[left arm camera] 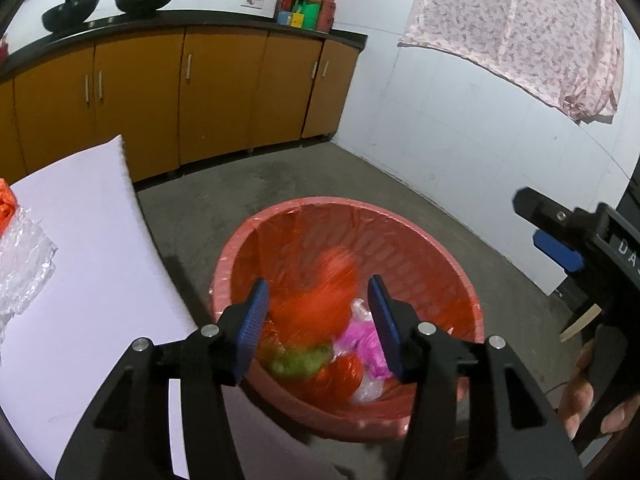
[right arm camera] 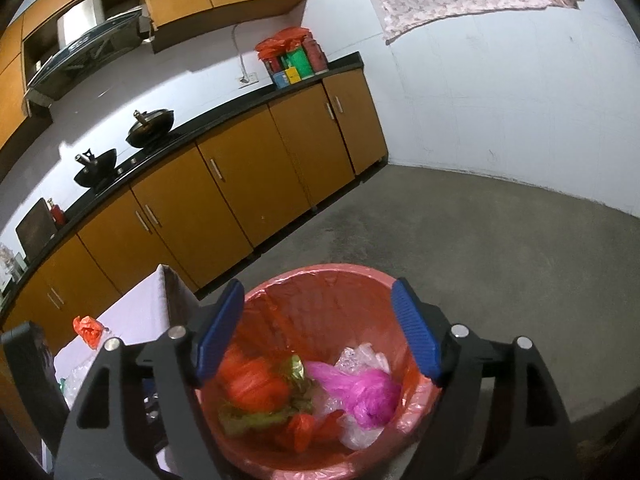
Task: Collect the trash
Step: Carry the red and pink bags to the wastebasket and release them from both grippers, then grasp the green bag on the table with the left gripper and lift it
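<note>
1. While sitting on the floor [left arm camera: 360, 184] beside the white table [left arm camera: 92, 264], red bin [left arm camera: 436, 248] already stuffed with orange bag [left arm camera: 320, 300] and pink bag [right arm camera: 360, 392].
2. Left gripper [left arm camera: 320, 324] hovering above, jaws apart, gripping nothing.
3. Right gripper [right arm camera: 316, 332] same deal, spread wide, empty.

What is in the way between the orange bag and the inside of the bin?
Nothing visible. The blurred orange bag shows between the open pads of the left gripper, right above the mouth of the red bin. Below it lies only trash already in there: a pink bag and a green wrapper.
</note>
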`<control>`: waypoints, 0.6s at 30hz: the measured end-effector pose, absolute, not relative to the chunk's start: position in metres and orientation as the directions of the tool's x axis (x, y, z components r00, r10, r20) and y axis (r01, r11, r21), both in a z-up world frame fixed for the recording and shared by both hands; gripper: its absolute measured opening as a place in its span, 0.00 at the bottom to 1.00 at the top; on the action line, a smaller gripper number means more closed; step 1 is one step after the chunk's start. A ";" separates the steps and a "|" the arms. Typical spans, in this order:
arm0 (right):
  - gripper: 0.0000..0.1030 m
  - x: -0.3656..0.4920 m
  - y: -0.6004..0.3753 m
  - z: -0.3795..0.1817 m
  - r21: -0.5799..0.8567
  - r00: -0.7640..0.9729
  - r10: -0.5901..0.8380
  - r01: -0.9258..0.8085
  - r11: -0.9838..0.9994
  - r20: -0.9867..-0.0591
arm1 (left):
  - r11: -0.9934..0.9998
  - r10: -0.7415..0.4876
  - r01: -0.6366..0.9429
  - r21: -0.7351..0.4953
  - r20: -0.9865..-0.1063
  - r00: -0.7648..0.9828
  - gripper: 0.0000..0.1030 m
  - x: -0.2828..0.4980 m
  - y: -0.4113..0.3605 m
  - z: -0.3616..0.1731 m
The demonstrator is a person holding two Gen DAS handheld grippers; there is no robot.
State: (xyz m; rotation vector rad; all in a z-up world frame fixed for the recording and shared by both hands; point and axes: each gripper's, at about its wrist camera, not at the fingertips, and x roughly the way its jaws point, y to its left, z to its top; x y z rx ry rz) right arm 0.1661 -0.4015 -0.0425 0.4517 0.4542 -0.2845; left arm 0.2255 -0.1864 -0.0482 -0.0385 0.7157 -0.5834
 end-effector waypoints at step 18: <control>0.72 0.180 -0.345 -0.036 0.316 0.866 -0.072 0.256 0.913 -0.494 | 0.938 -0.342 0.293 -0.182 -0.603 0.721 0.57 0.218 -0.086 -0.049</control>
